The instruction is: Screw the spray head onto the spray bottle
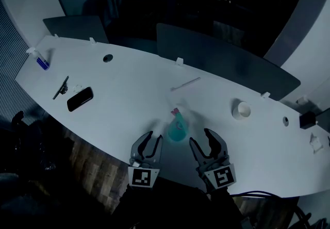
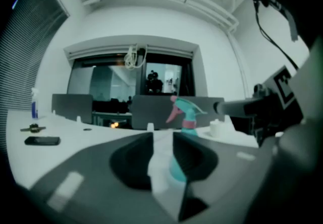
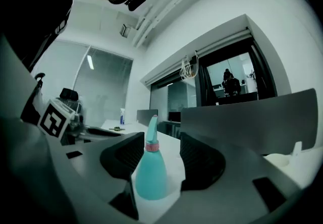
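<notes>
The big white table [image 1: 129, 83] fills the room. Near its front edge, the left tongs [image 1: 153, 143] are open a little and hold nothing. The right tongs [image 1: 203, 143] are open wide and hold nothing. The blue-green spray bottle [image 1: 177, 129] stands up just ahead, between both tongs. The spray head [image 1: 177, 113] sits on top.

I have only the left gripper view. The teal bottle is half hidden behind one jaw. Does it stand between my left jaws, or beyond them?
Observer: Beyond. The head view shows the spray bottle standing on the table between the two grippers, off the tips of the left gripper.
Operator: And the other one?
Observer: The right gripper has its jaws wide apart. The bottle shows upright in the gap, and no pad presses it.
Operator: Anything behind the bottle?
Observer: A thin white stick lies on the table there.
</notes>
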Tool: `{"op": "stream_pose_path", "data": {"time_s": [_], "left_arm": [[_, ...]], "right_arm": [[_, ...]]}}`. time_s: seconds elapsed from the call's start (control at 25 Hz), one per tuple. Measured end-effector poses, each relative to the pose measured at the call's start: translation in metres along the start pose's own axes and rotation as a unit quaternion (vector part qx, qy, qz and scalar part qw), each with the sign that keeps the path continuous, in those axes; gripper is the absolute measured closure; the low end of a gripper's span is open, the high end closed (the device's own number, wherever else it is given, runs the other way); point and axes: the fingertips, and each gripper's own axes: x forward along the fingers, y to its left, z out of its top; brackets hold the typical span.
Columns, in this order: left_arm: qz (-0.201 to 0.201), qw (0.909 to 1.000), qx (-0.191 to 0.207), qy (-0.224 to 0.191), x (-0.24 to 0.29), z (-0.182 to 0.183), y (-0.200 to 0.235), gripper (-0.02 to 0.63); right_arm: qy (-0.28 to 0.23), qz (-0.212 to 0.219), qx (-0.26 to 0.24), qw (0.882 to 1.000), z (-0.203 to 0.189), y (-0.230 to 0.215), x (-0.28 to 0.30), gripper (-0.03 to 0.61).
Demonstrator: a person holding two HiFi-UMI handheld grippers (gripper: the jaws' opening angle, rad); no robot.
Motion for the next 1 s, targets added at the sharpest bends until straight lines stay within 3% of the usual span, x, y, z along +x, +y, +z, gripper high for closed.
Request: {"op": "stream_pose_path", "data": {"time_s": [0.08, 0.16, 0.36, 0.52, 0.68, 0.76, 1.0], "left_arm": [[0.018, 0.9998, -0.009, 0.000, -0.004, 0.002, -0.002, 0.570], [0.034, 0.9994, 0.001, -0.002, -0.006, 0.005, -0.005, 0.608], [0.045, 0.9981, 0.030, -0.029, -0.015, 0.033, -0.018, 0.609], [0.023, 0.9954, 0.085, -0.037, -0.025, 0.044, -0.030, 0.611], [0.039, 0.9970, 0.055, -0.037, -0.045, 0.039, -0.023, 0.610], [0.039, 0.9969, 0.058, -0.036, -0.063, 0.038, -0.020, 0.609], [-0.006, 0.9969, 0.064, -0.046, -0.142, 0.031, -0.028, 0.609]], "right_arm": [[0.015, -0.015, -0.028, 0.999, -0.006, -0.003, -0.004, 0.428], [0.015, -0.021, -0.027, 0.999, -0.006, -0.002, -0.007, 0.569], [0.007, -0.023, -0.024, 0.999, -0.003, 0.005, -0.021, 0.572], [-0.010, -0.042, 0.003, 0.999, -0.003, 0.013, -0.028, 0.572], [-0.011, -0.064, 0.005, 0.998, -0.006, 0.036, -0.035, 0.572], [-0.011, -0.074, 0.003, 0.997, -0.005, 0.051, -0.044, 0.572], [-0.011, -0.120, -0.006, 0.993, 0.000, 0.112, -0.097, 0.572]]}}
